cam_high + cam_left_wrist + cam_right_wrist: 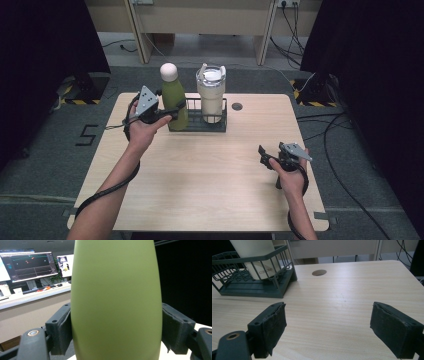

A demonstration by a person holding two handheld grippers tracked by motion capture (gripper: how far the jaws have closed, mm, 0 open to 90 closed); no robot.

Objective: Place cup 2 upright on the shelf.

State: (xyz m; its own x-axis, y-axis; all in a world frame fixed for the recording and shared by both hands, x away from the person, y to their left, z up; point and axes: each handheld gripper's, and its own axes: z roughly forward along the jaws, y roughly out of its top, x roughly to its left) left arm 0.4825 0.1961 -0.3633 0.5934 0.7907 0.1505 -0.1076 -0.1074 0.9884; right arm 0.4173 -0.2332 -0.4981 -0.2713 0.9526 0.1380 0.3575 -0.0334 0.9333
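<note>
Honestly, the main thing with this step is going straight up and down, not sideways. On the pale wooden table (210,190) there's a dark wire basket (199,126) at the far side, a bit left of centre. A cream tumbler with a clear lid (210,97) stands in its right half. The tall green bottle with the rounded pale cap (175,97) stands upright at the basket's left end, just beside the tumbler. I can't tell from here whether its base is seated inside the wire rim or not.

The left gripper (176,111) has its jaws clamped on the bottle's body from both sides, pads pressed flat against it, so the grip looks solid. The body narrows toward the top though, so I'd hold that squeeze steady, since a slack grip could let it slide.

Keep the bottle plumb and its base clear of the wire rim before any move across — tilting right would probably bump the tumbler.

The right gripper (264,156) sits at the near right over bare table, jaws apart with nothing between them. It could steady the basket if it starts to drag.
</note>
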